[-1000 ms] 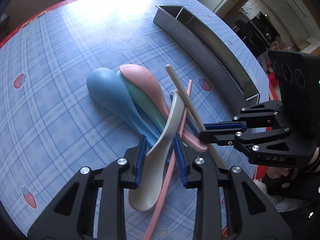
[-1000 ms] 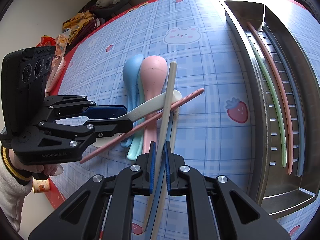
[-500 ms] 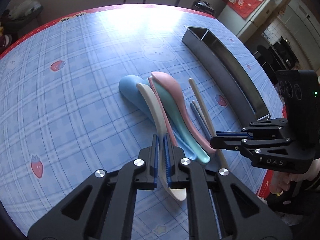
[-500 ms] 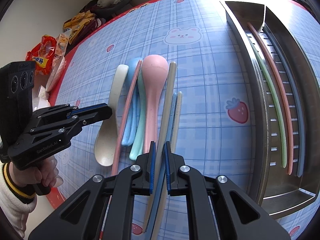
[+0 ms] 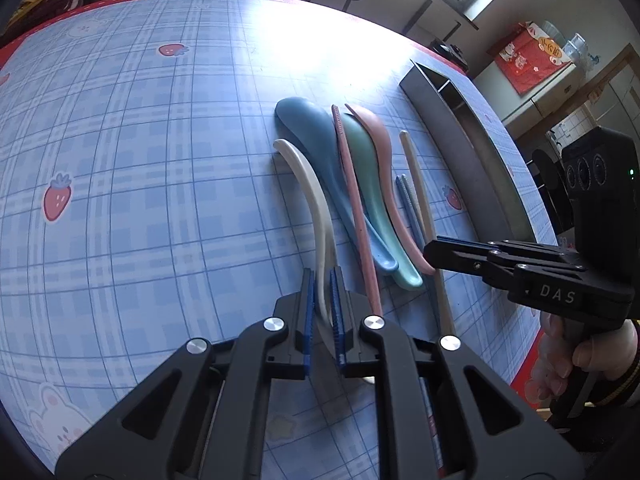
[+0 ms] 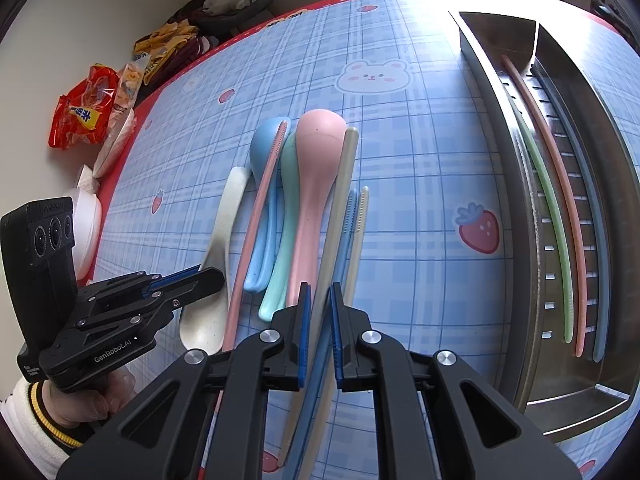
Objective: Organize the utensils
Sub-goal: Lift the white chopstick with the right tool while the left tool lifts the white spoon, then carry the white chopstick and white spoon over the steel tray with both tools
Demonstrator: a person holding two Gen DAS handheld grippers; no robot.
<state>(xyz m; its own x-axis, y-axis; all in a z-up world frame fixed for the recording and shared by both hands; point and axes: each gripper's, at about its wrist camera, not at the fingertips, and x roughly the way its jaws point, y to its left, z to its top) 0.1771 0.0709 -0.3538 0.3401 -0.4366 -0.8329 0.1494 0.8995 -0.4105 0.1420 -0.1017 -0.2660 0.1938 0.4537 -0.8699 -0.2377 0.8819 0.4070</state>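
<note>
Between the left claw (image 5: 322, 296) blades — cream spoon (image 5: 316, 200) handle, clamped.

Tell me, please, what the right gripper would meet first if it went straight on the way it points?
Probably nothing new: the right gripper runs along the beige chopstick it straddles, beside the pink spoon; beyond lies bare tablecloth.

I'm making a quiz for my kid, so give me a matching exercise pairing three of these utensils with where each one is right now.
Things:
1. white spoon
2. green chopstick
3. pink spoon

Places:
A. inside the metal tray
B. loose on the tablecloth
C. between the jaws of the left gripper

Pairs: 1-C, 2-A, 3-B
</note>
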